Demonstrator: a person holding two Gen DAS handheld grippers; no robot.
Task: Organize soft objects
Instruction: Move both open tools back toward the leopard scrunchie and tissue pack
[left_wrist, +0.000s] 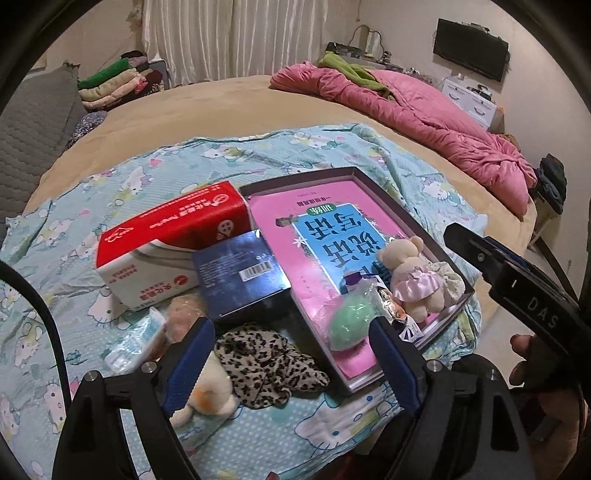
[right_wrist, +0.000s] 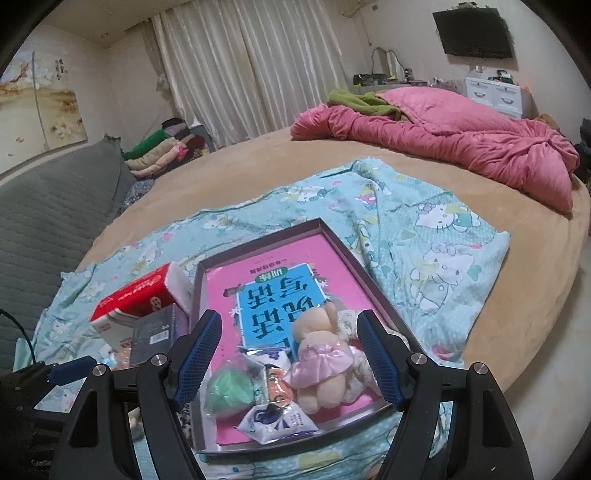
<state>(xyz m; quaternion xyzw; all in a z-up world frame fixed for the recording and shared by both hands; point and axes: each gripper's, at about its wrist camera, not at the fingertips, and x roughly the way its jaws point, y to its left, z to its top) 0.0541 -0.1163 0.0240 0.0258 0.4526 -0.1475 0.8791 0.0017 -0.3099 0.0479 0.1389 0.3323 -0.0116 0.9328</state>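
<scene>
Now: left gripper (left_wrist: 291, 354) jaws released, above leopard scrunchie (left_wrist: 269, 365) on bed (left_wrist: 229, 107) | right gripper (right_wrist: 290, 358) jaws released, empty, over tray (right_wrist: 258, 230) | teddy bear (right_wrist: 321, 354) lies in tray, green sponge (right_wrist: 227, 393) beside it.

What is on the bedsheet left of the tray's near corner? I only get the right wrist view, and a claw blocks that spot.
Observer: A crumpled leopard-print cloth lies there on the sheet, just beside the tray.
Visitor: Is anything else soft next to it?
Observer: Yes, a cream plush toy with an orange patch sits against the cloth's left side.
Visitor: Has the other claw grabbed either one?
Observer: No. The left claw is open above them. The cloth lies between its fingers and nothing is gripped.
</scene>
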